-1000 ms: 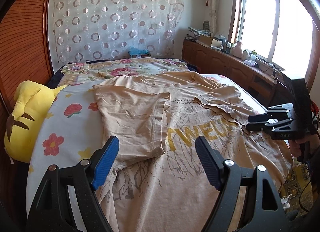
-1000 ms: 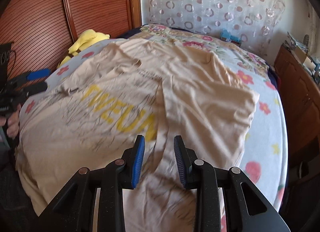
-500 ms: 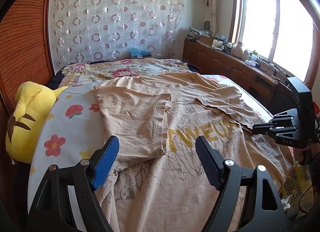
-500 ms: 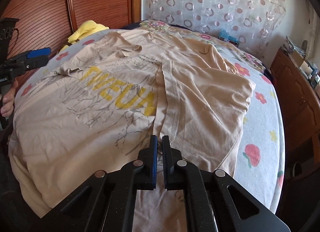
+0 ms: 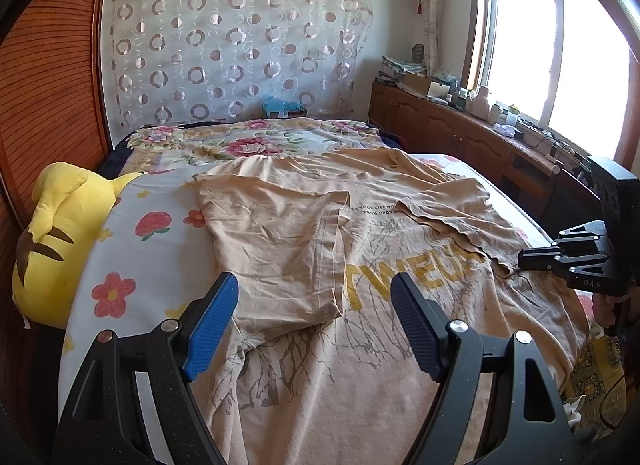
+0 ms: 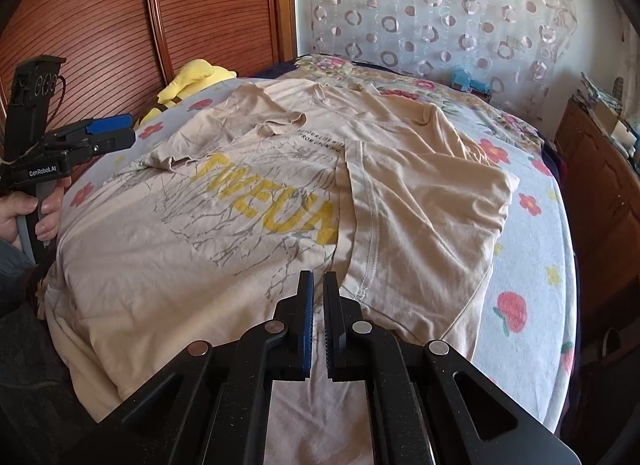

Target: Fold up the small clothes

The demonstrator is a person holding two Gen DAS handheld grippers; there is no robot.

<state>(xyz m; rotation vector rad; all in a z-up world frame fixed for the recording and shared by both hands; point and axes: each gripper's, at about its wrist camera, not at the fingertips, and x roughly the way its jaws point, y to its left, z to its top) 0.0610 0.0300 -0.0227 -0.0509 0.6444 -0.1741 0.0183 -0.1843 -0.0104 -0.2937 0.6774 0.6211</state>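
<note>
A beige T-shirt (image 5: pixel 360 345) (image 6: pixel 200 265) with yellow letters lies face up on the bed. Both sleeves are folded in over its chest: the left sleeve (image 5: pixel 276 245) (image 6: pixel 240 121) and the right sleeve (image 5: pixel 452 213) (image 6: pixel 420 205). My left gripper (image 5: pixel 314 281) (image 6: pixel 130 129) hovers open above the shirt, just below the left sleeve, with nothing between its fingers. My right gripper (image 6: pixel 316 277) (image 5: pixel 522 259) is shut, its tips just beside the lower corner of the right sleeve. No cloth looks lifted or pinched between its pads.
A yellow plush toy (image 5: pixel 60 233) (image 6: pixel 192 77) lies at the left edge of the flowered sheet (image 5: pixel 132 257). A floral quilt (image 5: pixel 248 141) covers the far end. A wooden sideboard (image 5: pixel 460 133) runs under the window on the right. A hand (image 6: pixel 40 209) holds the left gripper's handle.
The right gripper's jaws went from partly open to shut, and it drew back a little from the right sleeve. The left gripper kept still and open.
</note>
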